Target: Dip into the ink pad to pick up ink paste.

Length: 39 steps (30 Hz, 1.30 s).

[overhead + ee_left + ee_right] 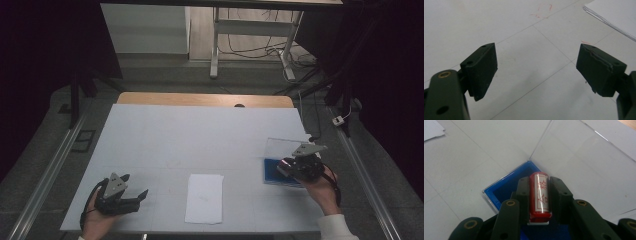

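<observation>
A red cylindrical stamp [540,195] with red markings on a pale band sits lengthwise between the pads of my right gripper [539,180], which is shut on it. The stamp hangs over an open blue box [506,187] whose clear lid [579,157] stands raised behind it. In the high view the right gripper [287,168] is at the table's right, above the blue box [271,172] and its clear lid [282,147]. My left gripper [135,186] rests at the front left, open, with nothing between its fingers [482,67].
A white sheet of paper [204,198] lies near the front middle of the white table [200,130], its corner showing in the left gripper view as paper [614,15]. Faint red pen marks [544,11] are on the tabletop. A wooden strip [205,99] edges the far side.
</observation>
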{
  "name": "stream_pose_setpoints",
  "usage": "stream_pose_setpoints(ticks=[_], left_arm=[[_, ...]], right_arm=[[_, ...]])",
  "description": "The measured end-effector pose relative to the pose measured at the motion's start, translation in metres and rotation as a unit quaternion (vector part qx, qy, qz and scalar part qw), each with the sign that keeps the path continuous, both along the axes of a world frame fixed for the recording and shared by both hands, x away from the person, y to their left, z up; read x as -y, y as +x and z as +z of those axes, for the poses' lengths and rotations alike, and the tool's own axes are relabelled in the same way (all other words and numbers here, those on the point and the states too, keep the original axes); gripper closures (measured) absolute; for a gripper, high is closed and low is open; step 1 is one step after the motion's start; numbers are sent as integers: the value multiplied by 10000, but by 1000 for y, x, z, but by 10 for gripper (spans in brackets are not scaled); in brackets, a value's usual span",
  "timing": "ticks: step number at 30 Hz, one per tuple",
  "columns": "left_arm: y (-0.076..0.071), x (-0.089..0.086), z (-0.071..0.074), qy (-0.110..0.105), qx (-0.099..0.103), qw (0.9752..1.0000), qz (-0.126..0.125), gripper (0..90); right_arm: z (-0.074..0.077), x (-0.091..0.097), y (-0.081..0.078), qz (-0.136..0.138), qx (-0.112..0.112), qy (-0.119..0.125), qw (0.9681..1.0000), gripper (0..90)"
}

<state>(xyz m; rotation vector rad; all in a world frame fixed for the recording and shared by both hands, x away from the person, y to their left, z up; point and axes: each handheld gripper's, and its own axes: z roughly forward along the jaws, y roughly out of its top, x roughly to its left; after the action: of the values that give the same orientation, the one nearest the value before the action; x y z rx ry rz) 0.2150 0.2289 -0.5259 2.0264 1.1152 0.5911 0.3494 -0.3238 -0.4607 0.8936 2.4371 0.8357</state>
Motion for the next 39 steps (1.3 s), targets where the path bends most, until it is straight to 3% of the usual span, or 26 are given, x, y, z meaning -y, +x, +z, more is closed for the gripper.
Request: stream_pose_setpoints(ticks=[39], left_arm=[[0,-1,0,15,-15,10000,-8,173]], right_arm=[[-6,-1,1,-23,-58,-151,9999,700]])
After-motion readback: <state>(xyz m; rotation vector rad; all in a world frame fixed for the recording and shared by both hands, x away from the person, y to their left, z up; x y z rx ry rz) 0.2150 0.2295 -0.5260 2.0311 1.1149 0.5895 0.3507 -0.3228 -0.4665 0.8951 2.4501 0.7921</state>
